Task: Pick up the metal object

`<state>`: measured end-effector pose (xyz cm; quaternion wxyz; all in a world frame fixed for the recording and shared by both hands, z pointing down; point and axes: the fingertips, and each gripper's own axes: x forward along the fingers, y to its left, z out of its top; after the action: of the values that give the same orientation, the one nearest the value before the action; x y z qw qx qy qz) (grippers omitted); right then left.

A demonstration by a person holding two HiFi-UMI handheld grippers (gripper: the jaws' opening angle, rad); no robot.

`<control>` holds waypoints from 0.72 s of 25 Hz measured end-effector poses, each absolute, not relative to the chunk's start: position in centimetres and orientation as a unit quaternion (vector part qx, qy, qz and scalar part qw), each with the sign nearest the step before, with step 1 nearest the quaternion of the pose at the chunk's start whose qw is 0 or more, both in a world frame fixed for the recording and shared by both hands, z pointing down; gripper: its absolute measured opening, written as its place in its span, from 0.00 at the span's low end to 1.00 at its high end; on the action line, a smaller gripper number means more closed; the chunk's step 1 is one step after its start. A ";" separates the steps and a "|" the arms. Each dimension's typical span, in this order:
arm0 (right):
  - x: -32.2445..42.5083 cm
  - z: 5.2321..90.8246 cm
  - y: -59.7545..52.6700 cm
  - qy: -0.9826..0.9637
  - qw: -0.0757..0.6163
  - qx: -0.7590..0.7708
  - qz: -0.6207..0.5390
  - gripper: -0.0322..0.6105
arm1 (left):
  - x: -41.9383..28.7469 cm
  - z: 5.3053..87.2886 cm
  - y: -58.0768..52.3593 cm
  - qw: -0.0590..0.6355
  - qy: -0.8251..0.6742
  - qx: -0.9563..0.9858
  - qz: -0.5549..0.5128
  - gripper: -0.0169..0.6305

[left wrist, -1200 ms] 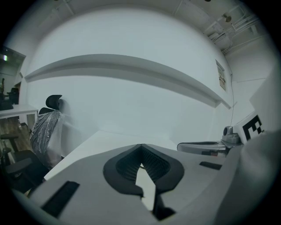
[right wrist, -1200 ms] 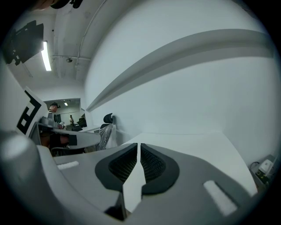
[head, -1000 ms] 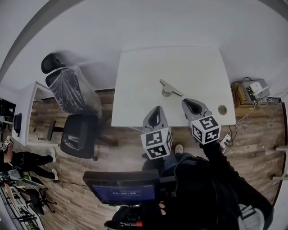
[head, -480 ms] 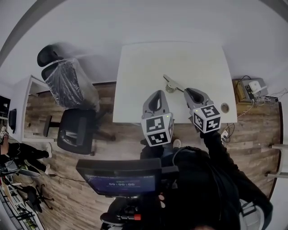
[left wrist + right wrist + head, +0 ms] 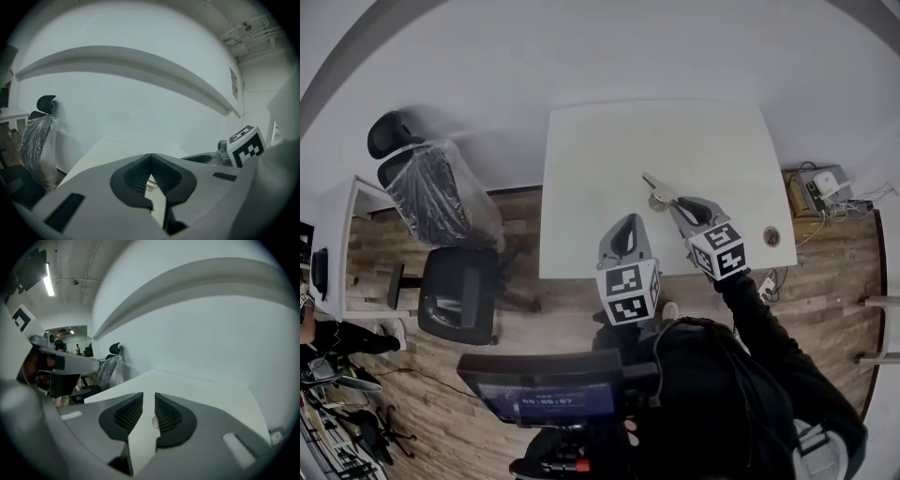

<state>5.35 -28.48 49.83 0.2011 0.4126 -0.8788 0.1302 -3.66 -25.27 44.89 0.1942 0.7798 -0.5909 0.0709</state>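
Note:
The metal object (image 5: 657,190), a flat bar with a small round part under it, lies on the white table (image 5: 609,150). My right gripper (image 5: 677,204) has its tips just short of the bar's near end. Its jaws have just been opening and stand a narrow gap apart. In the right gripper view (image 5: 148,394) a bit of the metal object (image 5: 153,421) shows through that gap, beyond the pads and not gripped. My left gripper (image 5: 628,223) hovers over the table's near edge, left of the right one. Its jaws (image 5: 150,155) meet at the tips with nothing held.
An office chair wrapped in plastic (image 5: 441,197) stands left of the table. A small round thing (image 5: 772,234) sits at the table's near right corner. Boxes and cables (image 5: 820,187) lie on the floor to the right. A screen (image 5: 548,394) sits below my grippers.
Both grippers have moved forward over the table. The right one has closed in on the metal object and now points at its near end.

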 end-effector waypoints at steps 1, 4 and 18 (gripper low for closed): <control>5.1 50.4 -28.7 -0.879 0.213 0.408 0.129 0.14 | -3.7 45.2 -25.3 0.197 -0.589 0.780 0.073 0.03; 4.6 51.7 -29.8 -0.875 0.242 0.401 0.122 0.19 | -4.2 45.8 -25.6 0.203 -0.585 0.781 0.078 0.03; 2.9 56.8 -31.9 -0.858 0.346 0.365 0.100 0.28 | -5.4 48.7 -27.8 0.224 -0.576 0.780 0.096 0.03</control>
<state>2.87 -31.88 56.79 0.3459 0.3653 -0.8584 0.1001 -5.44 -27.78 48.66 0.2243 0.7798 -0.5765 0.0963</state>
